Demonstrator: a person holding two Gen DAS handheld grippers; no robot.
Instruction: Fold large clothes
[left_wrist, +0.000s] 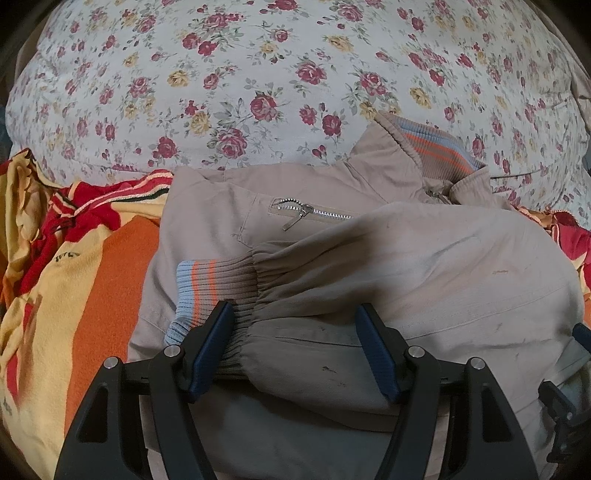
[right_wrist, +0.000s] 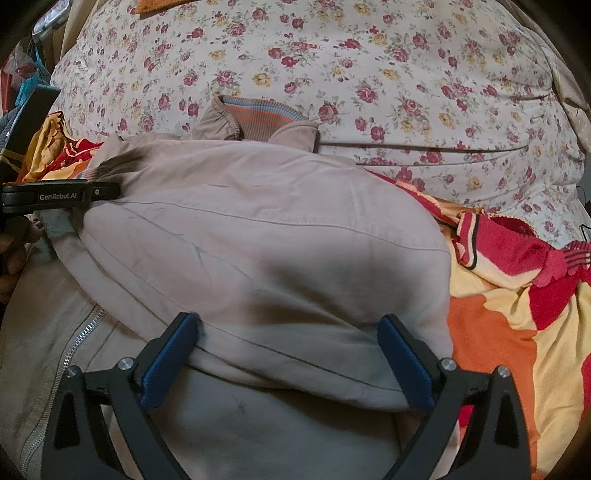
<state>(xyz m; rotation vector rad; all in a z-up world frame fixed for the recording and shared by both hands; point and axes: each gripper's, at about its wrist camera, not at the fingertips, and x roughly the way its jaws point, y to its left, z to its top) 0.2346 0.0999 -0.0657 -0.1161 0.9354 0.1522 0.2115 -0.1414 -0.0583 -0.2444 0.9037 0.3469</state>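
- The left gripper, black with blue pads, is spread wide and released, its fingers straddling the sleeve end of the beige cotton zip-up jacket; the left pad touches the ribbed cuff, the right pad sits on the sleeve cloth.
- The cuff, brown rib knit with orange and pale blue stripes, lies across the jacket's chest, just below a silver pocket zipper.
- The right gripper is likewise spread and released, grasping nothing, its pads resting either side of a folded bulge of the same jacket.
- The jacket's striped ribbed collar lies at the far edge of the jacket, on the bed.
- In the right wrist view the left gripper's black body, marked GenRobot.AI, reaches in over the jacket's left side, with the main front zipper below it.
- A crumpled red, yellow and orange fleece blanket lies under the jacket and spills out on both sides of it.
- Beyond the jacket stretches the bed's white sheet with red and yellow roses.
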